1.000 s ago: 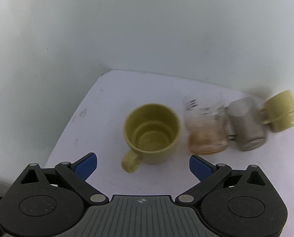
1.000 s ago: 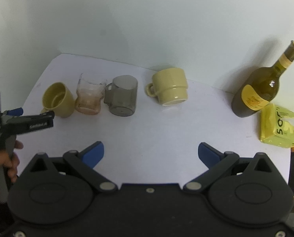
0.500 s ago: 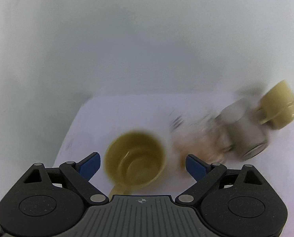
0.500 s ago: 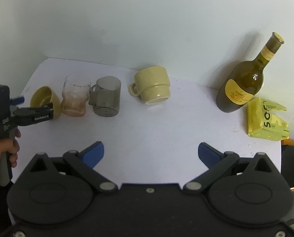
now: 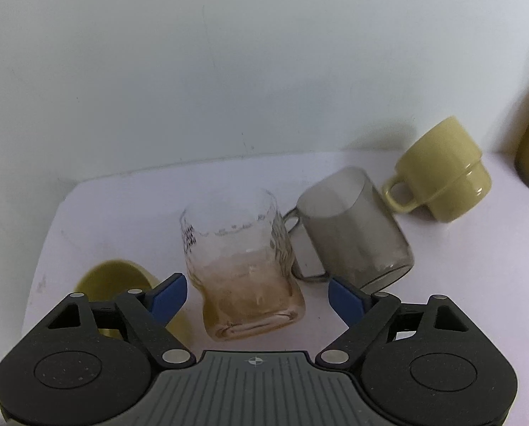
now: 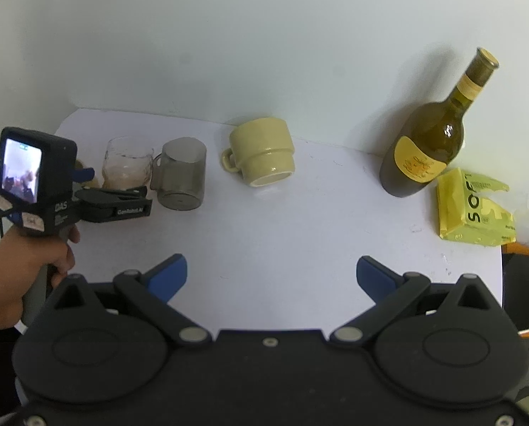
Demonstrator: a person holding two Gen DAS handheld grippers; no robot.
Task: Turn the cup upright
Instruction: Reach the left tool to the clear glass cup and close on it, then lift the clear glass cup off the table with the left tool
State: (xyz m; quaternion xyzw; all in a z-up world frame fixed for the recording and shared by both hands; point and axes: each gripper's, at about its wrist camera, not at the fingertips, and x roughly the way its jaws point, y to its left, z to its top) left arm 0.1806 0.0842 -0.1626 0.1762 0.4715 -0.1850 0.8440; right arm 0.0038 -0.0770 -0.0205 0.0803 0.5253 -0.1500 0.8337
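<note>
A clear glass tumbler (image 5: 243, 266) with an amber tint stands upright, its base between my left gripper's (image 5: 257, 293) open fingers. It also shows in the right wrist view (image 6: 125, 163). To its right a smoky grey glass mug (image 5: 353, 227) (image 6: 181, 175) stands upside down. Further right a pale yellow mug (image 5: 442, 170) (image 6: 264, 156) is also upside down. An upright yellow cup (image 5: 115, 284) sits at the left, partly hidden behind my left finger. My right gripper (image 6: 271, 275) is open and empty over the front of the table.
A green wine bottle (image 6: 427, 142) stands at the back right by the wall. A yellow packet (image 6: 474, 209) lies beside it near the table's right edge. The white table (image 6: 300, 220) meets a white wall behind. A hand holds the left gripper (image 6: 111, 202).
My left gripper has swung right from the upright yellow cup to the clear tumbler, which now sits between its fingers. The right gripper has pulled back a little.
</note>
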